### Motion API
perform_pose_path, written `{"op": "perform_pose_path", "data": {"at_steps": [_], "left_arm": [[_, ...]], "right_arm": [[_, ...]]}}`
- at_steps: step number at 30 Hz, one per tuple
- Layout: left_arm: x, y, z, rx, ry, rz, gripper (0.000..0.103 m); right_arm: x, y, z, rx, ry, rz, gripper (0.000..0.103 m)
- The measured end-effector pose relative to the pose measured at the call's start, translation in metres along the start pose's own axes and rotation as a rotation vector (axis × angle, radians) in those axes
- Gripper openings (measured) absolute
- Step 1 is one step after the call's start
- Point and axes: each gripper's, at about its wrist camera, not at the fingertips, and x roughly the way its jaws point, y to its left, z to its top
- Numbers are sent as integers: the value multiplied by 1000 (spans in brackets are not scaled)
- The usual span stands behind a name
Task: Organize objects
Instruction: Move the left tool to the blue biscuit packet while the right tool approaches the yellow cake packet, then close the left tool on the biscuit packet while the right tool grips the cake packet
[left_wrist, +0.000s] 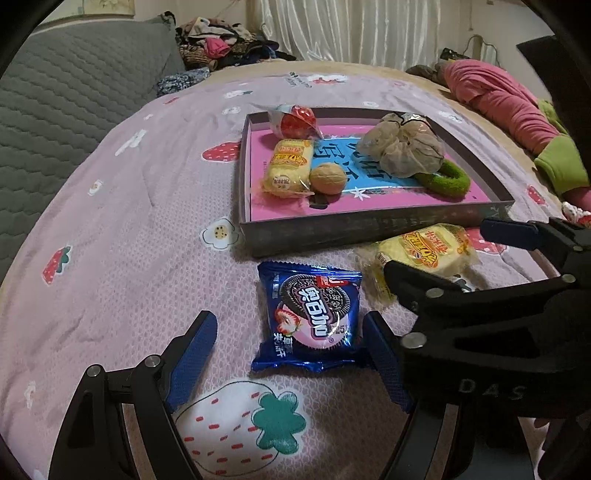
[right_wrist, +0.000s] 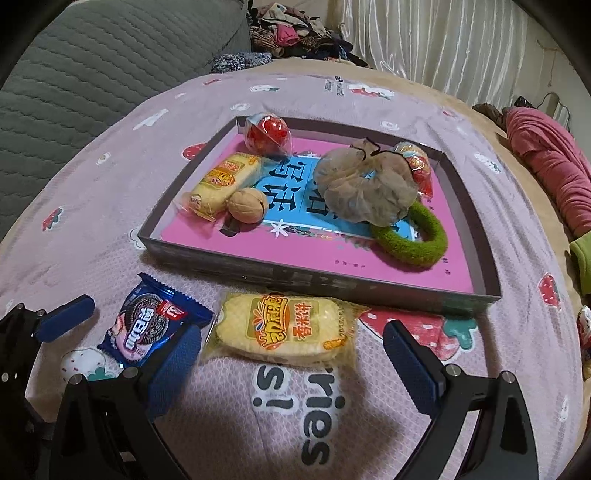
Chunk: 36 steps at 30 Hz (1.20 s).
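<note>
Grippers, two, black frames with blue ribbed pads. Left gripper (left_wrist: 290, 354): jaws apart, straddling the blue foil cookie packet (left_wrist: 310, 319), one pad at its 9 o'clock with a gap, the other just beside its 3 o'clock edge; whether that pad touches cannot be told. Right gripper (right_wrist: 291, 354): jaws apart, the clear-wrapped yellow rice-cake packet (right_wrist: 284, 328) between them, no pad pressing on it.

Cookie packet, one: glossy blue wrapper, dark sandwich-biscuit picture, pink strawberry panel, flat on the pink strawberry-print bedspread (left_wrist: 122, 236).

Rice-cake packets, two: one on the bedspread at 3 o'clock of the cookie packet, just short of the tray's near wall; the second rice-cake packet (right_wrist: 221, 181) inside the tray, left side.

Tray, one: shallow grey cardboard box tray (right_wrist: 207, 260) with pink and blue printed floor, at 12 o'clock of both loose packets.

Tray contents: tan walnut (right_wrist: 246, 205), one, touching the inner rice-cake packet; red wrapped ball sweet (right_wrist: 266, 134), one, far left corner; beige mesh bath puff (right_wrist: 364, 192), one; green fuzzy ring (right_wrist: 424, 240), one, partly under the puff; red-and-gold wrapped snack (right_wrist: 419, 166), one, behind the puff.
</note>
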Motion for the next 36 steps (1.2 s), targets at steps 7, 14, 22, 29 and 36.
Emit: {"op": "perform_pose_path", "data": {"at_steps": [7,14,22,29,36], "left_arm": [[7,1,5,-2,1,0,82],[16,1,6,1,16,-6,82],[23,2,8,-8,23,-29,79],[24,-1,9,-5,25,-77,55],[23,5,9,-28,23,-103,54]], "right_arm": [[14,-1,3,23,17,2,99],[26,0,5,34,42,15,97],[30,-4,5,65,39,55,87],[27,-9,5,79,25,82,83],[17,-22,2,101,7,97,83]]}}
